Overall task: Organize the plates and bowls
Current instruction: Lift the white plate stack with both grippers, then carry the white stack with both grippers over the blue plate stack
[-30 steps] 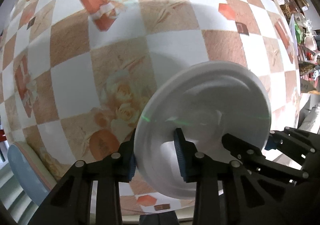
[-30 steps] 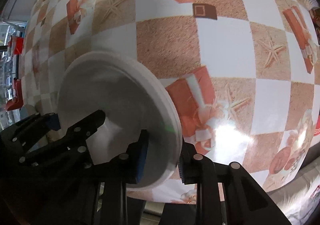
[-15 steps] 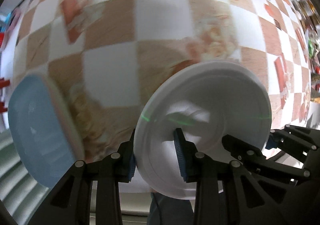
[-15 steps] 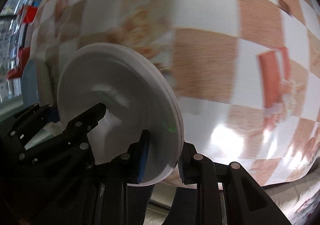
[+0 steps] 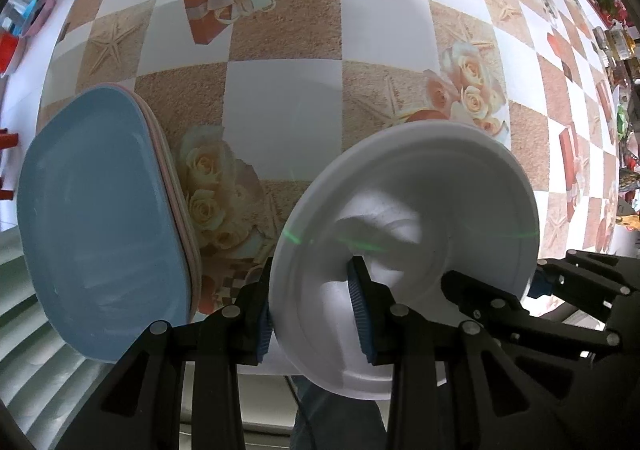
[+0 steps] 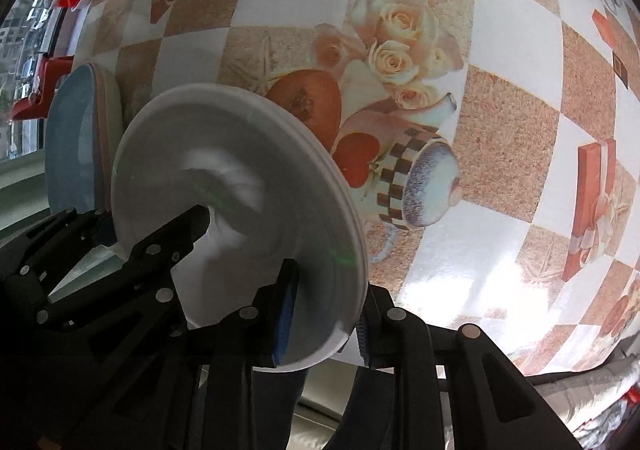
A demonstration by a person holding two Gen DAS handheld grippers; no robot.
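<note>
Showing a checkered rose-print tablecloth, blue plate stack lower left. Gripping 1 white plate: left gripper, right gripper, jaws nearly closed on opposite rims.

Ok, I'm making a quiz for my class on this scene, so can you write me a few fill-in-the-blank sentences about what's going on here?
1. Both grippers hold one round plate whose colour is ____.
2. The left gripper has its jaws closed on the plate's ____.
3. The stack at the table's edge has a ____ plate on top.
4. The tablecloth has a ____ pattern.

Missing words: white; rim; blue; checked
</note>
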